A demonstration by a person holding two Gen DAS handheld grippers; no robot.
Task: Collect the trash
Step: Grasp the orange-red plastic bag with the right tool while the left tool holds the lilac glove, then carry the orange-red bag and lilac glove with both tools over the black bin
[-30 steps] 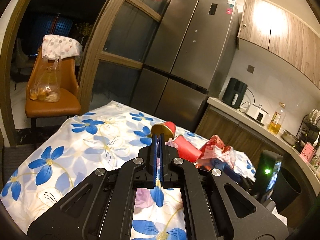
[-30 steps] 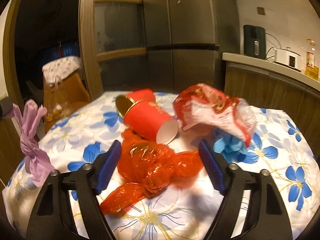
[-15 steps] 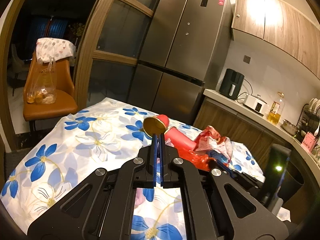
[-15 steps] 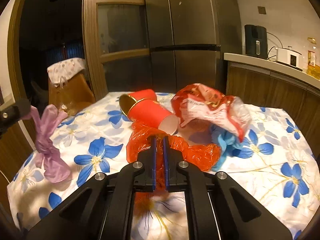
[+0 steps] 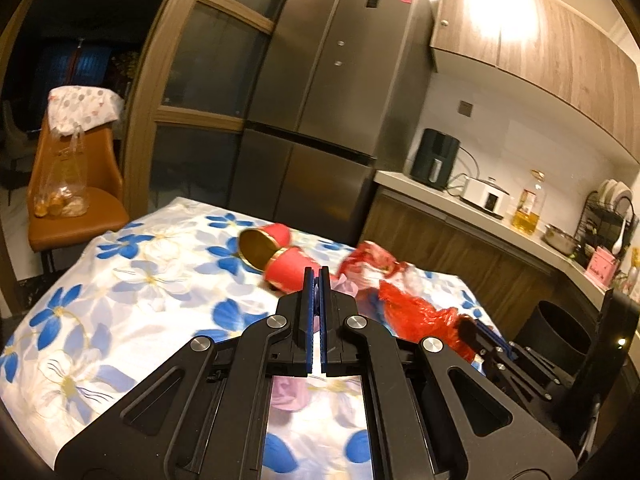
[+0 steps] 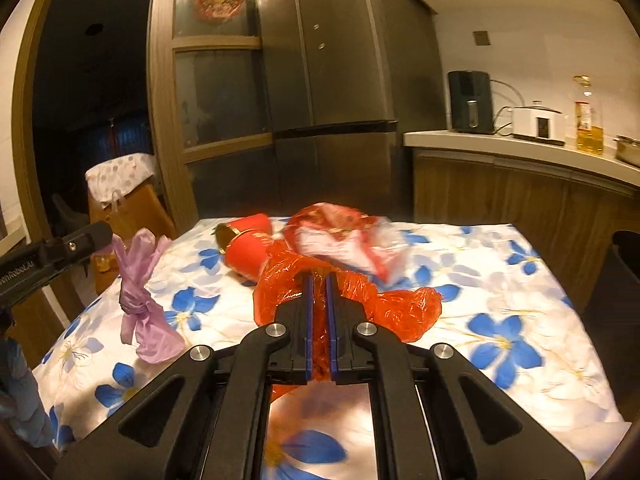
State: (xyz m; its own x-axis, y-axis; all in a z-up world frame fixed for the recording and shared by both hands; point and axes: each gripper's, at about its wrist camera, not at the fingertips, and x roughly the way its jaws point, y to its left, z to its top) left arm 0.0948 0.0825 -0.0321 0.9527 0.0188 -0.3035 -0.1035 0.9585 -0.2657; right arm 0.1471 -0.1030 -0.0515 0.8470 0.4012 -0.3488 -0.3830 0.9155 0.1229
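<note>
My right gripper (image 6: 319, 280) is shut on a crumpled orange-red plastic bag (image 6: 404, 304) and holds it above the flowered tablecloth (image 6: 520, 312). My left gripper (image 5: 316, 274) is shut on a knotted purple plastic bag (image 6: 140, 300), which hangs from it in the right wrist view; in the left wrist view only a purple patch (image 5: 288, 396) shows under the fingers. Two red paper cups (image 5: 276, 260) lie on their sides mid-table. A red and white snack wrapper (image 6: 340, 240) lies beside them. The orange bag also shows in the left wrist view (image 5: 420, 316).
A black trash bin (image 5: 560, 332) stands off the table's right side, also at the right wrist view's edge (image 6: 624, 264). A steel fridge (image 5: 332, 100) stands behind the table. A brown chair (image 5: 72, 184) with a bag of food is far left. A kitchen counter (image 6: 520, 152) runs on the right.
My right gripper closed on the orange bag and lifted it off the cloth. Both grippers rose and pulled back. The left gripper stayed shut on the purple bag.
</note>
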